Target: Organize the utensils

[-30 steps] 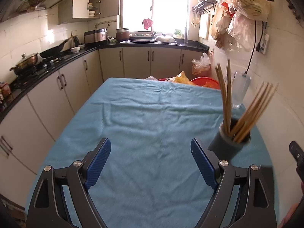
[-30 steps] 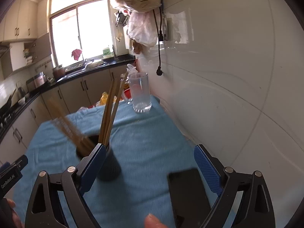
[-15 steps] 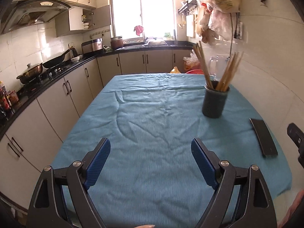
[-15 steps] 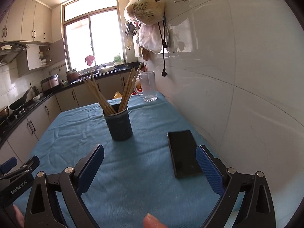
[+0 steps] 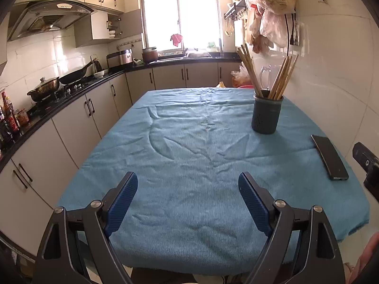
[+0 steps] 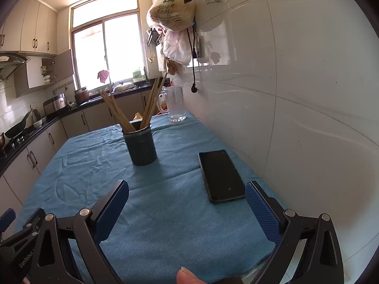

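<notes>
Chopsticks [image 5: 281, 78] upright in dark holder [image 5: 267, 114] on blue cloth [image 5: 189, 146], fingers of both grippers apart, empty.

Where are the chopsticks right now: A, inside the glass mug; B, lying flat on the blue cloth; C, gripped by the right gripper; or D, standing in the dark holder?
D: the chopsticks stand leaning in the dark holder on the cloth, while the glass mug behind holds none and the right gripper is open and empty.
</notes>
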Motion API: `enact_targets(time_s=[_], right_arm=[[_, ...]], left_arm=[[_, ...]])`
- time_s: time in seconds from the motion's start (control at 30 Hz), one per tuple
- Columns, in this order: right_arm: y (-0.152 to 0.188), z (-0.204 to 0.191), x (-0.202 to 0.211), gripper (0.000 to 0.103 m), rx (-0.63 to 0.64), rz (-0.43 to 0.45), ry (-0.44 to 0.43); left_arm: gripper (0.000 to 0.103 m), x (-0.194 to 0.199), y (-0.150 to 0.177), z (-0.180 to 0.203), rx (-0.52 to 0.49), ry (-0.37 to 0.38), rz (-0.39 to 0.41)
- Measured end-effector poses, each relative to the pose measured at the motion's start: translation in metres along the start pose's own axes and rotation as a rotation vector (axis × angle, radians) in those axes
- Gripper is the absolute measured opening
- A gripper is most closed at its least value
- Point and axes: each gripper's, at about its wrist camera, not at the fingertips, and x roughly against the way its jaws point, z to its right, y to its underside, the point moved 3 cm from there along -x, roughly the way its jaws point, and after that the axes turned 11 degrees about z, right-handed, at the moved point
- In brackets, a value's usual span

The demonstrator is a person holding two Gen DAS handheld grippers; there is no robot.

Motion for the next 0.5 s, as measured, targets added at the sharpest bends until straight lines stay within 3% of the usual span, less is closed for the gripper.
enact_targets(time_s=[0.5], right_arm=[[0.008,-0.013,0.001,0.101,0.048,-0.011,-0.015]], left_arm=[[0.086,-0.007,0.006,-0.004,0.007,-0.013,-0.025]])
